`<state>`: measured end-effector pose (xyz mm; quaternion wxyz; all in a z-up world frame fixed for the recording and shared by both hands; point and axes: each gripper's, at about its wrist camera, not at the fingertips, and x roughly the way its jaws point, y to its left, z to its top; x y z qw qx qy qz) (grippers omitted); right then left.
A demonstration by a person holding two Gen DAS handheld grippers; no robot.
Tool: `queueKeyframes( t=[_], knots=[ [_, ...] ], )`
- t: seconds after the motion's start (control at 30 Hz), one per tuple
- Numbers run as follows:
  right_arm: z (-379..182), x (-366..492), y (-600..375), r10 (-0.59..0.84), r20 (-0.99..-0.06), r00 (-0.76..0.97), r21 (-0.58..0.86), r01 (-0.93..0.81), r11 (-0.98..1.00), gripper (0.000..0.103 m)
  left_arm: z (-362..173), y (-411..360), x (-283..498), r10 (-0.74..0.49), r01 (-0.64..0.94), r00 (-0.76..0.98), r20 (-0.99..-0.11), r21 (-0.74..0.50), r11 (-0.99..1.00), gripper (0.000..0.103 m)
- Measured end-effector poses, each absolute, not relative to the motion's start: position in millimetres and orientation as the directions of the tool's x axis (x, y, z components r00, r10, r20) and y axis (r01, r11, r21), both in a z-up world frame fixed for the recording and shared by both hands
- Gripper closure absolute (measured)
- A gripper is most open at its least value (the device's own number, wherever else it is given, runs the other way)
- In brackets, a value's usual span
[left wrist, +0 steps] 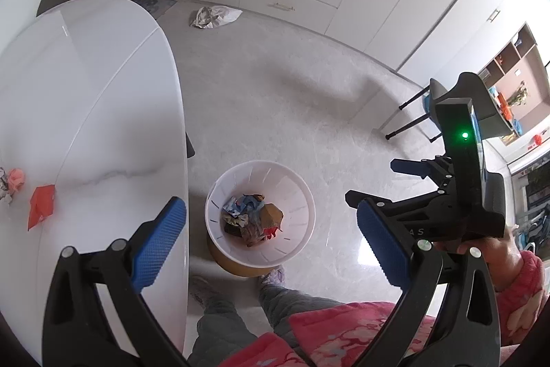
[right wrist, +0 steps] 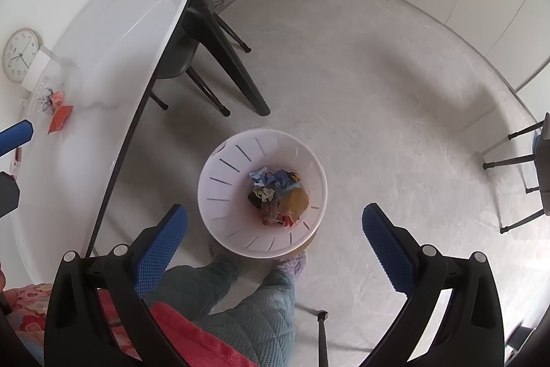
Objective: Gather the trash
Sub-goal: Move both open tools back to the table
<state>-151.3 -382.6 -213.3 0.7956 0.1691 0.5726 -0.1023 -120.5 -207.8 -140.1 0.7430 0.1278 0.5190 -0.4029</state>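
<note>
Below both claws, the white bin (left wrist: 260, 214) sits on the floor holding crumpled trash (left wrist: 252, 217). The left claw (left wrist: 271, 229) and right claw (right wrist: 275, 243) hang spread and empty over it. Red paper (left wrist: 41, 205) remains on the table (left wrist: 103, 92), left of the left claw, apparently next for collection.

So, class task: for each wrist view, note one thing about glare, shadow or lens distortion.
Left wrist view: a bright glare patch on the floor beside the bin, and the table edge bows with fisheye curvature. Right wrist view: soft shadows cross the floor; the corners go black.
</note>
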Motion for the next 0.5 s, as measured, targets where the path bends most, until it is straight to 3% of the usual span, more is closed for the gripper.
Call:
queueKeyframes(
  t=[0.5],
  knots=[
    [-206.6, -121.8, -348.3, 0.052, -0.944, 0.326, 0.145, 0.269, 0.952, 0.002, -128.9, -160.2, -98.6, -0.485, 0.632, 0.187, -0.854, -0.273, 0.725, 0.008]
  ],
)
